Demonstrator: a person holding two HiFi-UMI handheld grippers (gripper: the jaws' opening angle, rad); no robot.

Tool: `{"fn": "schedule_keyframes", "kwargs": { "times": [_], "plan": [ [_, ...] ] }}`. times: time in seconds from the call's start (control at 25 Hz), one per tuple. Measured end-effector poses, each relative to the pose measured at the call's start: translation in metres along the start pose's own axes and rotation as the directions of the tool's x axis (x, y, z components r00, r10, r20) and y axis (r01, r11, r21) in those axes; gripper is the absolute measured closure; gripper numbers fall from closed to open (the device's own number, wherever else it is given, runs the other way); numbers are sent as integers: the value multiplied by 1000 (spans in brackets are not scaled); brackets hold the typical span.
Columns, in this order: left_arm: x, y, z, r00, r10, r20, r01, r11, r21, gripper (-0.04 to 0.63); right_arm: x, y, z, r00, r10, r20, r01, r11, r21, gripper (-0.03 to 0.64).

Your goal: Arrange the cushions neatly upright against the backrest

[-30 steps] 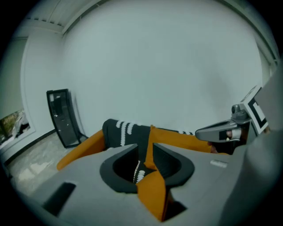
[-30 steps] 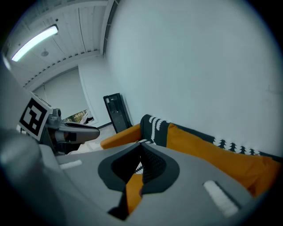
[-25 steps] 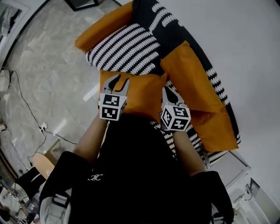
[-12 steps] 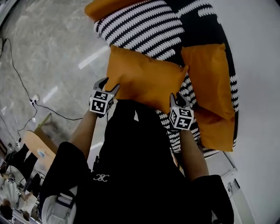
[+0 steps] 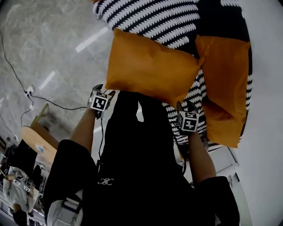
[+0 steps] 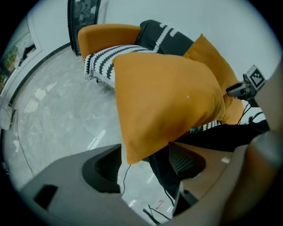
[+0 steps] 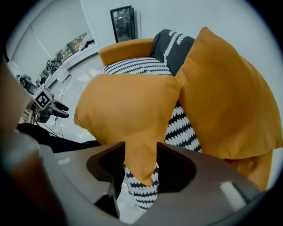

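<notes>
The front cushion (image 5: 152, 70) is plain orange, and so is the second cushion (image 5: 225, 84) behind it. The sofa seat (image 5: 150, 20) bears wavy black-and-white stripes. Its backrest (image 6: 166, 37) is black with a few white wavy bands, and its armrest (image 6: 108, 35) is plain orange. The floor (image 5: 48, 48) is grey marble with pale veins and white glints. The wall (image 7: 190, 13) is white. The left gripper (image 6: 143, 165) and the right gripper (image 7: 140, 165) have dark grey jaws, and each carries a cube of black-and-white square markers. The person's clothes (image 5: 137, 167) are black.
</notes>
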State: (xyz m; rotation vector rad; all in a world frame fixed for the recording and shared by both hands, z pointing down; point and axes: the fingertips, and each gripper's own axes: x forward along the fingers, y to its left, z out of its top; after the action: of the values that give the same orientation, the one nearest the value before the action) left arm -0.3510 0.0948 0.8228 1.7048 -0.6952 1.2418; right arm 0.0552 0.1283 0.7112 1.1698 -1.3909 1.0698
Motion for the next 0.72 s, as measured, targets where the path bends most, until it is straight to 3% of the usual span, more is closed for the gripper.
{"fn": "schedule_keyframes", "kwargs": {
  "times": [0.16,0.28,0.52,0.64,0.72],
  "plan": [
    [25,14,-12,1000,7,-23,-7,1000,-3,252,15,-8,-41,995,-20,-99,19,1000,-5,377],
    [39,16,-1,1000,4,-7,-4,1000,13,259,23,-7,-46,993,-17,-121,14,1000,-19,379],
    [58,2,11,996,38,-78,-24,985,172,461,46,3,-44,986,-6,-165,-10,995,-98,425],
    [58,-5,14,997,38,-70,-24,983,182,557,55,-3,-44,986,-27,-166,9,994,-106,475],
    [49,-11,18,998,11,-54,-2,986,165,580,53,-7,-43,988,-32,-151,18,996,-91,522]
  ]
}}
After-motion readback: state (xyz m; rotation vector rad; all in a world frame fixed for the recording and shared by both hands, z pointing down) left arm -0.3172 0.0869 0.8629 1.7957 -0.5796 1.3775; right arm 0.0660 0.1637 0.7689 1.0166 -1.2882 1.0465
